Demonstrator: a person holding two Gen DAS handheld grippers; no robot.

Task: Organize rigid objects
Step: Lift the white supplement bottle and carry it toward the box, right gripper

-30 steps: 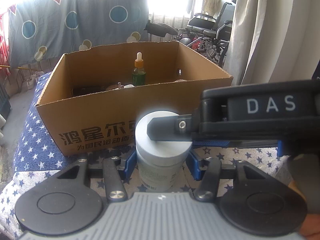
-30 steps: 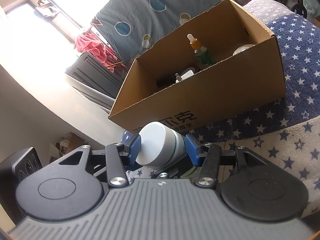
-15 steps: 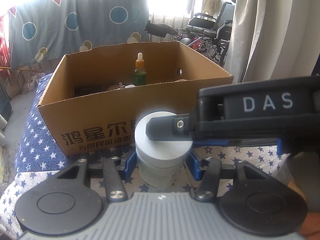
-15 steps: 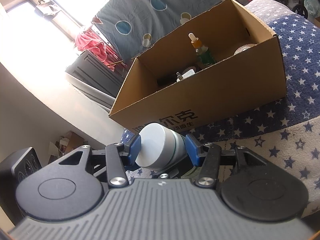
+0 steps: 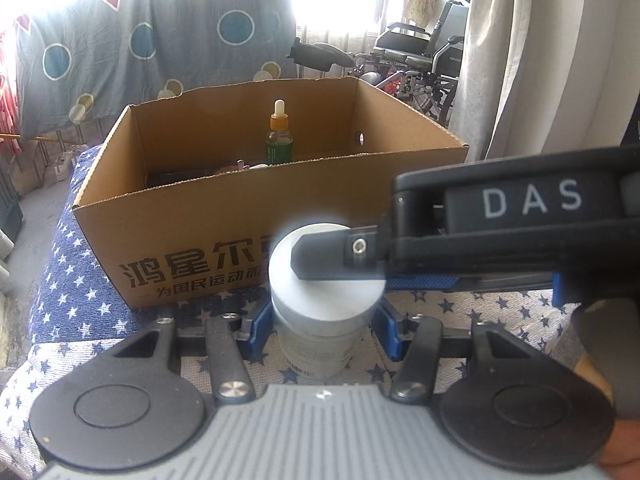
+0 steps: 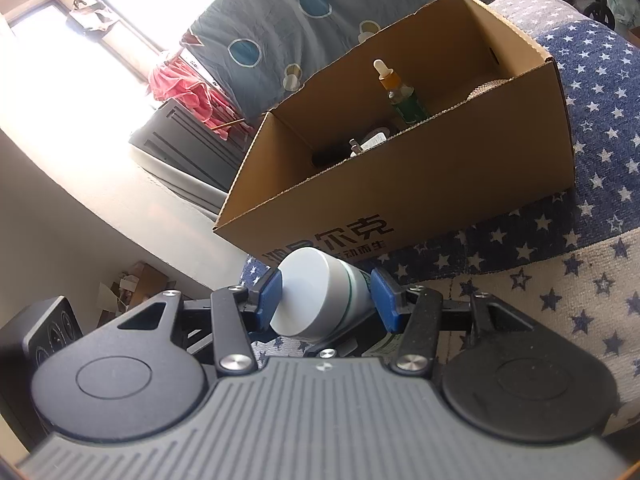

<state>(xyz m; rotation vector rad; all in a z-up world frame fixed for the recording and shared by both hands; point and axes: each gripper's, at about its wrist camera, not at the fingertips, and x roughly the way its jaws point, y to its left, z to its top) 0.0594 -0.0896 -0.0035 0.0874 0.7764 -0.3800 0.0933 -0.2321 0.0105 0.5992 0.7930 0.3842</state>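
A white jar [image 5: 320,304] with a wide flat lid stands upright on the star-patterned cloth, just in front of the cardboard box [image 5: 240,208]. My left gripper [image 5: 324,332] is shut on the jar's body, its blue pads on both sides. My right gripper [image 6: 326,300] is shut on the jar's lid [image 6: 308,292]. In the left wrist view its dark finger [image 5: 332,256] reaches in from the right across the top of the lid. The box [image 6: 400,184] is open on top and holds a green dropper bottle [image 5: 279,140] standing upright near its back wall.
Low in the box lie a dark item and a small white one [image 6: 374,138], partly hidden by the front wall. A blue and white star cloth [image 6: 560,280] covers the surface. A wheelchair [image 5: 416,52] and a curtain [image 5: 532,60] stand behind at the right.
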